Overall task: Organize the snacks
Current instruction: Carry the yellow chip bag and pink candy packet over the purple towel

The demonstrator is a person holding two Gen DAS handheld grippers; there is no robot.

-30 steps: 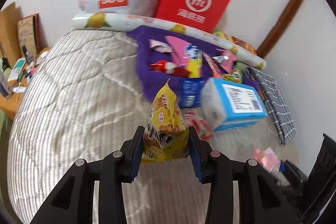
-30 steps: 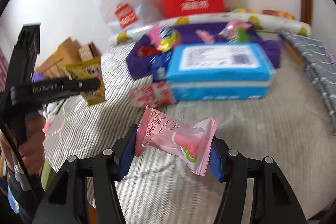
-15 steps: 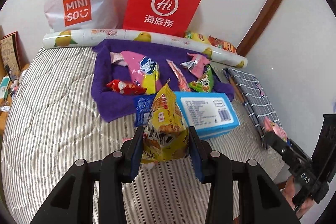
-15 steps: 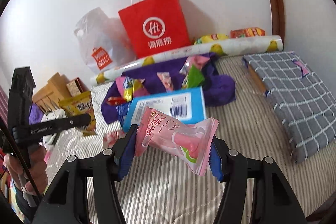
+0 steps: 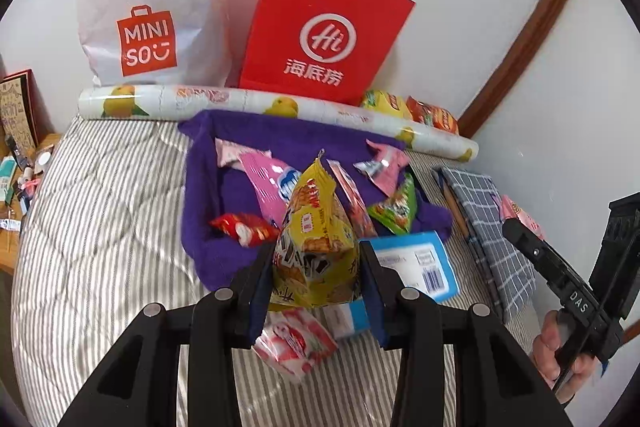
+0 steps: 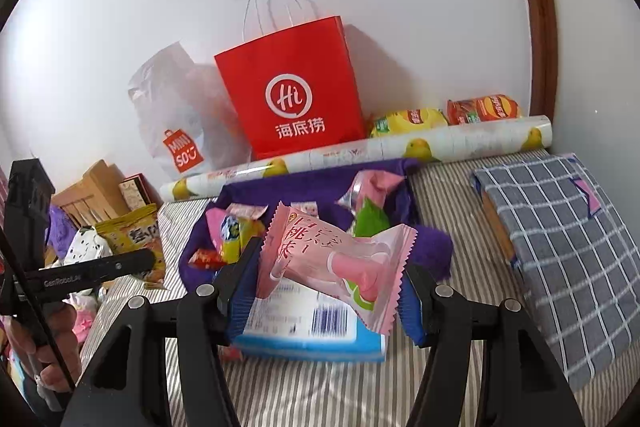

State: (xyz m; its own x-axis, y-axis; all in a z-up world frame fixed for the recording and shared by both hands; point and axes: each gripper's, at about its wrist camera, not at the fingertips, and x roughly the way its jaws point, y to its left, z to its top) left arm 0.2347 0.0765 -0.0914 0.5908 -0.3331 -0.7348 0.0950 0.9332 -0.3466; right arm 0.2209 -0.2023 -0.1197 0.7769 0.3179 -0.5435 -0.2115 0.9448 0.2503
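Jaws closed on a yellow snack bag (image 5: 316, 243), the left gripper (image 5: 316, 279) carries it upright above the striped bed (image 5: 100, 227), aimed at the purple towel (image 5: 200, 195) where other packets already lie — apparently the collecting spot. From the right wrist camera, the right gripper (image 6: 328, 275) has its jaws part-open but clamped across a pink peach candy packet (image 6: 340, 255), held crosswise over the blue box (image 6: 304, 343) — likely bound for the same towel below the red paper bag (image 6: 296, 95).
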